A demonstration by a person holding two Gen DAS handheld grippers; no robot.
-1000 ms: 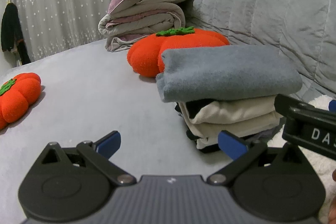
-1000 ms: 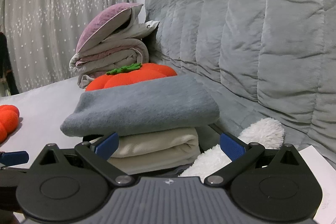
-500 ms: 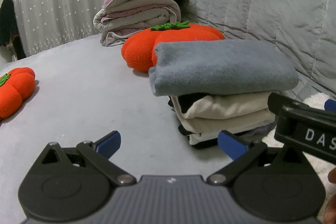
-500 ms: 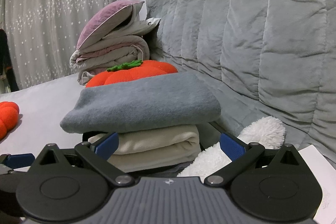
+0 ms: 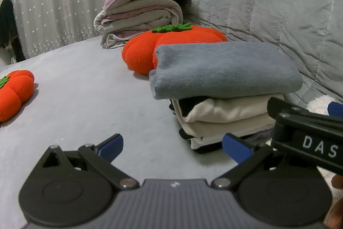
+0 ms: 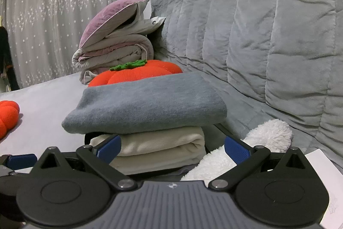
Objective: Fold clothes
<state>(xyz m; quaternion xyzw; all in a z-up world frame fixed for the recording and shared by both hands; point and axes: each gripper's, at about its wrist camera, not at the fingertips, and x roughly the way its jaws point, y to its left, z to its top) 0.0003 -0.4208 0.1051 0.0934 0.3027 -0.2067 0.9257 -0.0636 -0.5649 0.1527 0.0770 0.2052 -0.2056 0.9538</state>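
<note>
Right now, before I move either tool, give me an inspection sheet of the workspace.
Surface: grey bed cover, bare in front of the left tool.
Job's things: folded stack, grey garment on top, cream garments under it, dark layers lowest.
Clutter: white fluffy item, paper sheet, two orange pumpkin cushions, folded duvet with purple pillow.
Grippers: left tool open, empty; right tool open, empty.
Cables: nothing seen.
Surroundings: starred curtain, quilted grey cover.

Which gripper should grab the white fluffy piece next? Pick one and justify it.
Right. The right gripper is open with the white fluffy piece just ahead of its fingers; the left gripper faces bare bed.
</note>
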